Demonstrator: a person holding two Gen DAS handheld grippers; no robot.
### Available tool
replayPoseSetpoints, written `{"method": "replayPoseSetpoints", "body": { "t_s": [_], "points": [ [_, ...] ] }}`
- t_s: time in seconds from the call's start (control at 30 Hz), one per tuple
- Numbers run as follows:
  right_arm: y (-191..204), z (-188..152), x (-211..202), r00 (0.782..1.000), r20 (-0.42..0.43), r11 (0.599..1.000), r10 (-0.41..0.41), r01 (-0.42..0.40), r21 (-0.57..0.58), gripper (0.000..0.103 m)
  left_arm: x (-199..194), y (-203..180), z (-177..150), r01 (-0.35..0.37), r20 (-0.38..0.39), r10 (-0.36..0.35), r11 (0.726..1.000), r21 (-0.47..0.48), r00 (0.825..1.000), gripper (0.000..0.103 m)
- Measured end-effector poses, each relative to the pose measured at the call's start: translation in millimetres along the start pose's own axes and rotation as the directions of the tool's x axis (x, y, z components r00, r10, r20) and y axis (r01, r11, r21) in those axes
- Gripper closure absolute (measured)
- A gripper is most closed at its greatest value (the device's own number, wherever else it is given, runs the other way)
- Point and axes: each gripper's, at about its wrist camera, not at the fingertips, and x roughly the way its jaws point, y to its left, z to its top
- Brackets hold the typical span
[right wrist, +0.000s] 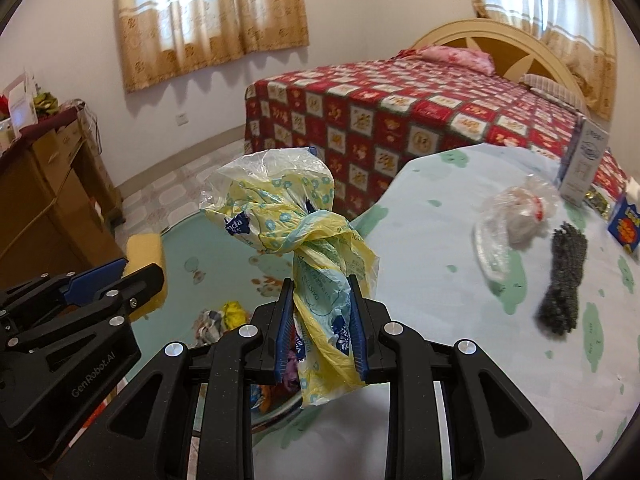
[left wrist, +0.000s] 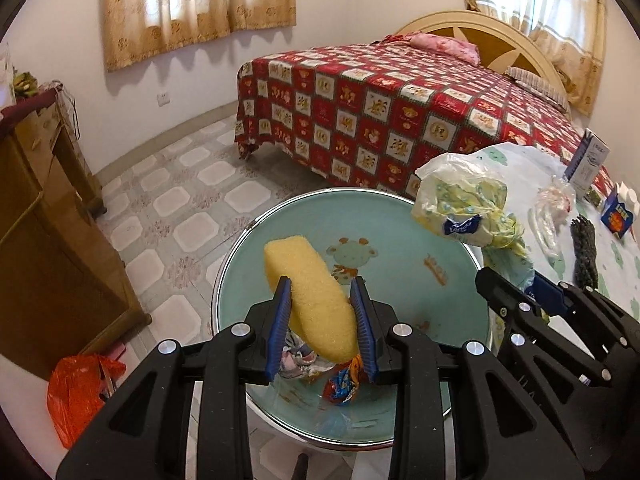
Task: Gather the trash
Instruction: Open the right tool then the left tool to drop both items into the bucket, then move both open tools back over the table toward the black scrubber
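Yellow foam filled the left gripper: its blue pads were clamped on a sponge that slanted up and to the left between them, held over a pale green basin. Beneath it, at the bottom of the basin, lay crumpled wrappers, one printed blue and orange, the other pale. Just to the right, the right gripper was pinched on the twisted neck of a knotted plastic bag, yellow with small blue flowers and partly clear at the top, which stood upright above the fingers at the edge where the basin met the table. The table wore a white cloth with green patches. Farther along it lay a crumpled clear plastic bag with a bit of red inside, and just beside that a dark grey scouring pad. Near the far right edge stood a blue carton and a tall white carton. An orange plastic bag sat on the tiled floor beside a wooden cabinet. Beyond the table stood a bed under a red patterned cover, with curtained windows behind.
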Motion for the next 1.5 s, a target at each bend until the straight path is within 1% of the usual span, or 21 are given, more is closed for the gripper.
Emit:
{"method": "replayPoseSetpoints", "body": {
  "t_s": [0.13, 0.23, 0.3, 0.57, 0.67, 0.77, 0.93, 1.03, 1.17, 1.37, 1.43, 1.5],
  "points": [
    [9, -1, 4, 1.000, -0.015, 0.999, 0.016, -0.016, -0.029, 0.077, 4, 5, -1, -0.007, -0.019, 0.007, 1.000, -0.015, 1.000, 0.072],
    [12, -2, 7, 0.999, -0.024, 0.999, 0.024, -0.025, -0.041, 0.077, 4, 5, -3, -0.017, -0.025, 0.017, 1.000, -0.011, 1.000, 0.072],
    [12, -1, 8, 0.999, -0.029, 0.998, 0.031, -0.032, -0.046, 0.077, 8, 5, -4, -0.024, -0.044, 0.024, 1.000, -0.008, 0.999, 0.072],
    [13, 1, 13, 0.993, -0.065, 0.994, 0.096, -0.099, -0.054, 0.076, 10, 10, -3, -0.038, -0.053, 0.037, 0.999, -0.021, 0.998, 0.072],
    [12, 2, 19, 0.986, -0.096, 0.990, 0.133, -0.138, -0.041, 0.072, 12, 14, -3, -0.038, -0.062, 0.036, 0.999, -0.038, 0.997, 0.072],
    [10, 2, 17, 0.988, -0.092, 0.991, 0.121, -0.125, -0.037, 0.068, 12, 17, -3, -0.025, -0.065, 0.021, 0.998, -0.055, 0.998, 0.072],
    [7, -2, 11, 0.990, -0.074, 0.993, 0.116, -0.118, -0.024, 0.068, 10, 14, -3, -0.023, -0.057, 0.020, 0.999, -0.046, 0.998, 0.072],
    [4, -4, 6, 0.995, -0.053, 0.996, 0.083, -0.084, -0.011, 0.068, 11, 13, -3, -0.025, -0.060, 0.022, 0.999, -0.046, 0.998, 0.072],
    [0, -3, 2, 0.997, -0.037, 0.998, 0.061, -0.060, 0.008, 0.068, 12, 13, -3, -0.025, -0.060, 0.023, 0.999, -0.042, 0.998, 0.070],
    [-11, 1, -3, 0.999, -0.024, 0.998, 0.036, -0.034, 0.046, 0.068, 14, 9, -4, -0.036, -0.059, 0.034, 0.999, -0.026, 0.998, 0.065],
    [-14, 2, -5, 0.999, -0.023, 0.998, 0.030, -0.029, 0.049, 0.068, 12, 8, -3, -0.049, -0.049, 0.048, 0.999, -0.019, 0.998, 0.058],
    [-14, 1, -6, 0.999, -0.021, 0.998, 0.026, -0.025, 0.051, 0.068, 10, 8, -3, -0.059, -0.039, 0.059, 0.998, -0.018, 0.998, 0.045]
  ]
}}
